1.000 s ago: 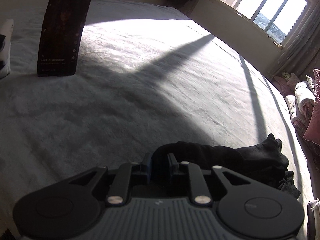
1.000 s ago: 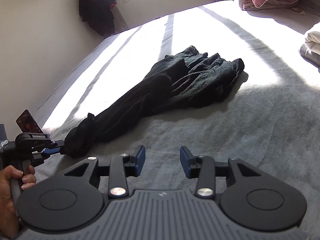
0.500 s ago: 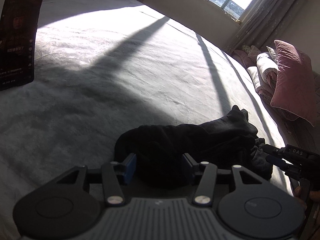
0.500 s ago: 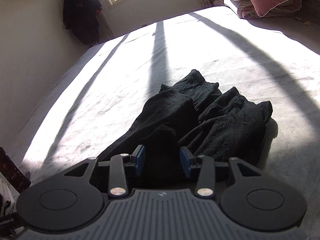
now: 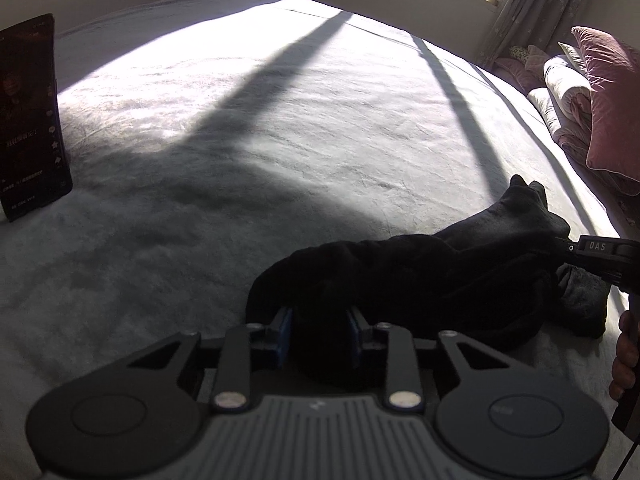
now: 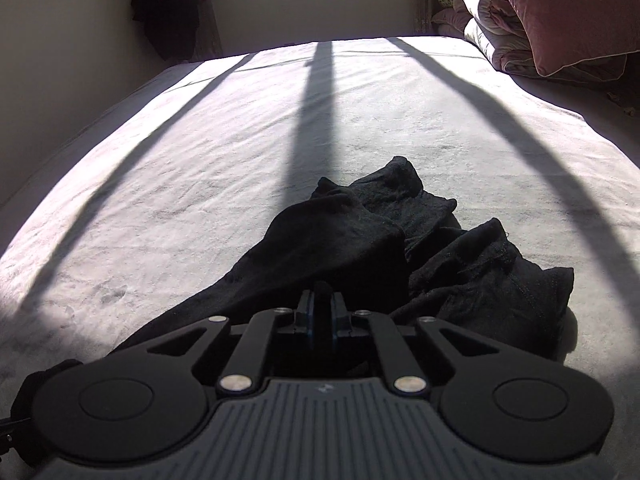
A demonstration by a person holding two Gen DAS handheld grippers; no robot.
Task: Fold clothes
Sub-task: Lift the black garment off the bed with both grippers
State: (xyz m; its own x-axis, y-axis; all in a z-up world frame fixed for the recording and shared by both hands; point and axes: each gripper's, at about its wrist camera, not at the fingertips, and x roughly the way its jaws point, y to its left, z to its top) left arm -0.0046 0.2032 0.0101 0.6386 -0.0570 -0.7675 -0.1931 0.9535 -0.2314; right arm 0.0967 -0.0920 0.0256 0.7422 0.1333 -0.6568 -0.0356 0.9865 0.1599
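**Two grips on one dark bundle: watch for slips and twists**

You are holding the crumpled black knit garment (image 6: 360, 248) at two spots. Your right tongs (image 6: 322, 312) are pinched nearly all the way together, with a small ridge of black cloth squeezed between the blue pads. The rest of the garment is lying in a heap just ahead of those tongs and off to their right, on the pale grey fuzzy bed cover (image 6: 200, 160).

Your left tongs (image 5: 319, 330) are sitting partly apart, with a fat lump of the same garment (image 5: 400, 276) filling the gap. The cloth is touching both pads, but I cannot tell how hard they are squeezing.

Here is what could be going wrong:

- The right tongs are biting only a thin bit of cloth. If you are pulling fast, it may be slipping out.
- The left tongs are holding many layers at once. Lifting like that may be keeping the garment bunched, not flat.
- The garment is black and in shadow, so you may be grabbing the wrong edge.
- The tall dark phone (image 5: 30, 120) is standing far to the left of your left tongs. A wide swing could be knocking it over.
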